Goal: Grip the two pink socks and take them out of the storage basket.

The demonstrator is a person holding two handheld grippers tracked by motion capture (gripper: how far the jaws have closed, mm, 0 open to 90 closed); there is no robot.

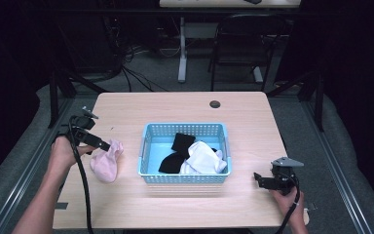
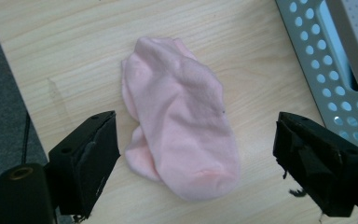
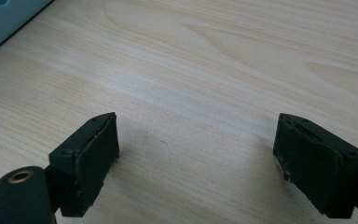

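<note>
Both jaws of the left gripper (image 2: 196, 163) are spread wide, nothing held — the sock (image 2: 182, 130) lies between and below them and is best left flat.

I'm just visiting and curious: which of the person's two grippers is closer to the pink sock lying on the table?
Left. The left gripper hangs right at the pink sock, jaws open with nothing gripped. The right gripper is on the far side of the blue basket, open above bare table.

— What lies under my left hand-held gripper (image 2: 196, 154)?

— A sock (image 2: 182, 126), flat on the bench (image 1: 185, 105), between the spread jaws. The basket (image 1: 148, 141) sits to its right, socks inside.

— And my right hand-held gripper (image 3: 196, 154)?

— Bare bench beneath it; the basket is on its left.
</note>
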